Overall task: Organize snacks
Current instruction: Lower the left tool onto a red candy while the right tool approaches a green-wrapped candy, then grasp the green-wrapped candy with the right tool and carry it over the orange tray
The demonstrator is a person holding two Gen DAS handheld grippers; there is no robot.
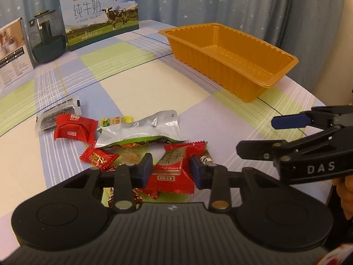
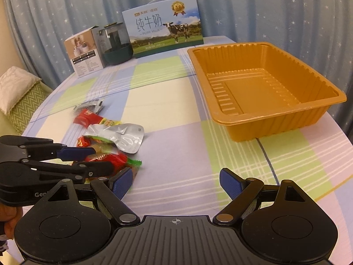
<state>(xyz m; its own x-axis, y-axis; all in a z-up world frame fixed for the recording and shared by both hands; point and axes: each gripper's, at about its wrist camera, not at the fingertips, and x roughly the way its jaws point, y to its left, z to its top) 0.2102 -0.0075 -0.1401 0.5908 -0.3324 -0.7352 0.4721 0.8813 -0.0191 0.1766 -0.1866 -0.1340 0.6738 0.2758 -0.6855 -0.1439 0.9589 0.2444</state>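
Over snack pile: left tool (image 1: 171, 169) straddles red packet (image 1: 171, 172) | right tool (image 2: 176, 184) spread wide

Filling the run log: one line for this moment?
left claw: around red dates packet | right claw: open, empty | orange tray: empty

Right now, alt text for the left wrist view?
The left tongs straddle a red dates packet in a pile of wrapped snacks on a checked tablecloth, jaws apart on either side of it. An empty orange tray sits beyond on the right, with the right tongs entering from the right edge.
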